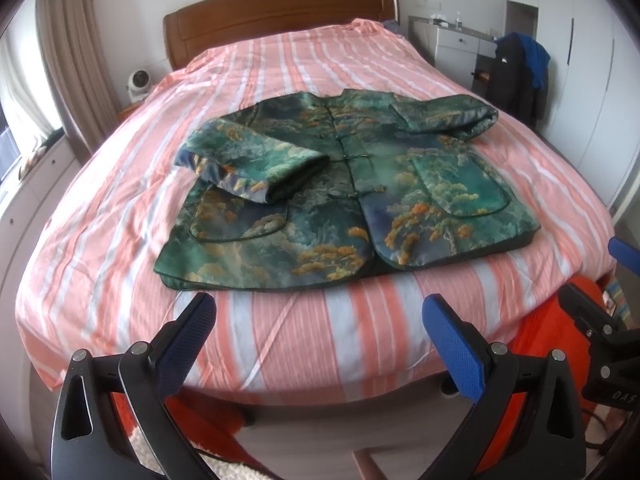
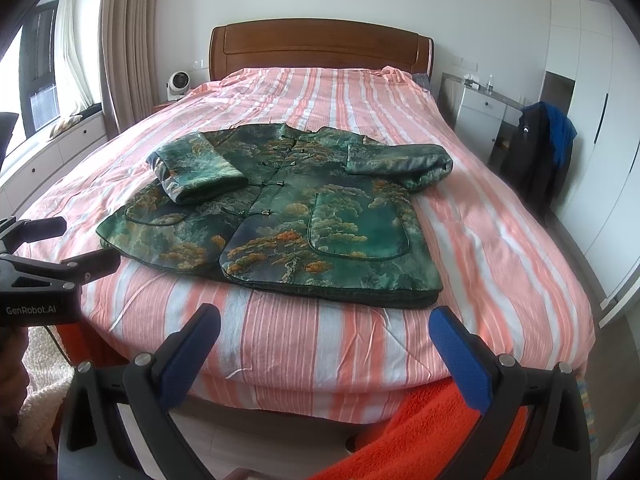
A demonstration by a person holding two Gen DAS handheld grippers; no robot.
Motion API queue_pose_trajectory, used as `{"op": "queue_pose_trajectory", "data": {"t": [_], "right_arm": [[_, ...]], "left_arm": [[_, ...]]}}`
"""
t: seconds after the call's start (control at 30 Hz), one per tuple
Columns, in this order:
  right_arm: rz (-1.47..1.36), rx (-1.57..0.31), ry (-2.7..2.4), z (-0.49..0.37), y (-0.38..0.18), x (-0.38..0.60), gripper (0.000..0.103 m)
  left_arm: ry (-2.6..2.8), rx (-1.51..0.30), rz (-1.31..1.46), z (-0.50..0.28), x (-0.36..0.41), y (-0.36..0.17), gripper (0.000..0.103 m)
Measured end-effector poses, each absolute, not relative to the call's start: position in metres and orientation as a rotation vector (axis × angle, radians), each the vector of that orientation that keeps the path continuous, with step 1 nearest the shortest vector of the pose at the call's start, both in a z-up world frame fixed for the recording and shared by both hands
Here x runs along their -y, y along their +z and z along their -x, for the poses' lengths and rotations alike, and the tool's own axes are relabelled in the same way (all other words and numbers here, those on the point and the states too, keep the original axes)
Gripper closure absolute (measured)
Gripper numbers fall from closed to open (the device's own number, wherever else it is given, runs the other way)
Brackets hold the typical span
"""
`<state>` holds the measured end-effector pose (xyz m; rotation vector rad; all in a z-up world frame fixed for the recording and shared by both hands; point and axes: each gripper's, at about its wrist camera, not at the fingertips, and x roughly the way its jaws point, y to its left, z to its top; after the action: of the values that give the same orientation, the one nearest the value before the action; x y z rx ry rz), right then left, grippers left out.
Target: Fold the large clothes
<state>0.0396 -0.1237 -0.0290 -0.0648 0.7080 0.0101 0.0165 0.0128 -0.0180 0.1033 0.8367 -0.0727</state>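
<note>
A green padded jacket point(image 1: 352, 196) with an orange and teal landscape print lies face up on the bed, buttoned, both sleeves folded in over the chest. It also shows in the right wrist view point(image 2: 288, 216). My left gripper point(image 1: 320, 320) is open and empty, held off the foot of the bed, short of the jacket's hem. My right gripper point(image 2: 324, 332) is open and empty, likewise short of the hem. The right gripper's body shows at the right edge of the left wrist view point(image 1: 600, 344).
The bed has a pink and white striped cover point(image 1: 280, 344) and a wooden headboard point(image 2: 320, 48). A chair draped with dark and blue clothes point(image 2: 540, 148) stands right of the bed by white drawers point(image 2: 476, 116). A small fan point(image 2: 178, 82) sits left of the headboard. An orange towel point(image 2: 420, 432) lies below.
</note>
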Motion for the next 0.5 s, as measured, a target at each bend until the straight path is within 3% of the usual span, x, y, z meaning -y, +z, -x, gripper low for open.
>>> {"op": "queue_pose_trajectory", "data": {"t": [0.5], "right_arm": [[0.065,-0.706,0.009,-0.0397,-0.0302,0.1239,0.0]], "left_arm": [[-0.074,-0.832,-0.1,-0.0157,-0.0134,-0.0171,0.0]]}}
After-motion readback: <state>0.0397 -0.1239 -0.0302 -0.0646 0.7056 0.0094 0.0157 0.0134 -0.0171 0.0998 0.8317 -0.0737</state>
